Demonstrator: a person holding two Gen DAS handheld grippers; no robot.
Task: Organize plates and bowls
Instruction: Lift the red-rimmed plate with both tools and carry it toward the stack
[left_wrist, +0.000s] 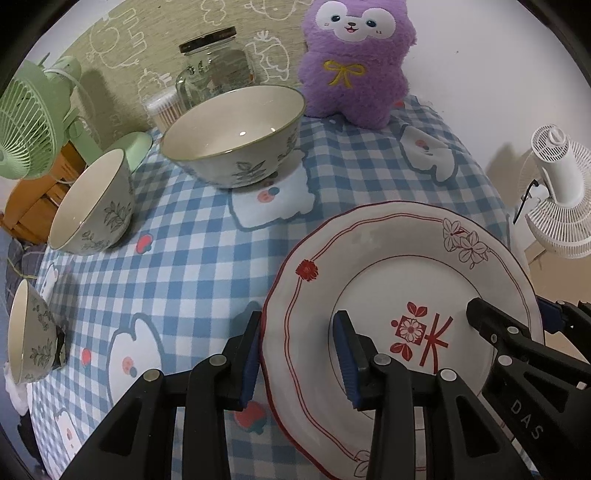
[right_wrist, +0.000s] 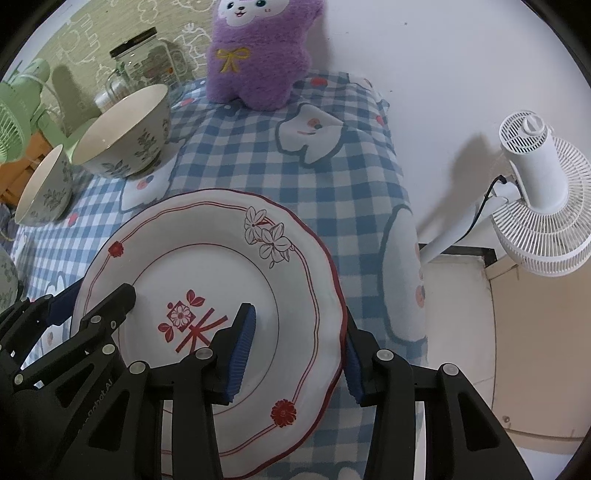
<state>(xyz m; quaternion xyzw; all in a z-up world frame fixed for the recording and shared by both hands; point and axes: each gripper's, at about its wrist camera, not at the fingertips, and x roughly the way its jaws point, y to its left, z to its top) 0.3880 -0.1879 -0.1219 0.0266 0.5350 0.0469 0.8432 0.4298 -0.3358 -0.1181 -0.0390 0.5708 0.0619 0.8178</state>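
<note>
A white scalloped plate (left_wrist: 388, 266) (right_wrist: 207, 240) with red lines and flowers lies over the blue checked tablecloth (left_wrist: 177, 258). My left gripper (left_wrist: 299, 354) straddles its left rim, one pad inside the well and one against the outer edge, shut on it. My right gripper (right_wrist: 297, 354) straddles the opposite rim the same way and is also shut on it. Each gripper shows in the other view: left gripper (right_wrist: 92, 302), right gripper (left_wrist: 517, 317). A large leaf-patterned bowl (left_wrist: 236, 140) (right_wrist: 125, 129), a medium bowl (left_wrist: 92, 203) (right_wrist: 44, 192) and a small bowl (left_wrist: 29, 332) stand apart to the left.
A purple plush toy (left_wrist: 354, 62) and a glass jar (left_wrist: 214, 70) stand at the back of the table. A green fan (left_wrist: 29, 122) is at the left. A white fan (right_wrist: 543, 192) stands on the floor beyond the table's right edge.
</note>
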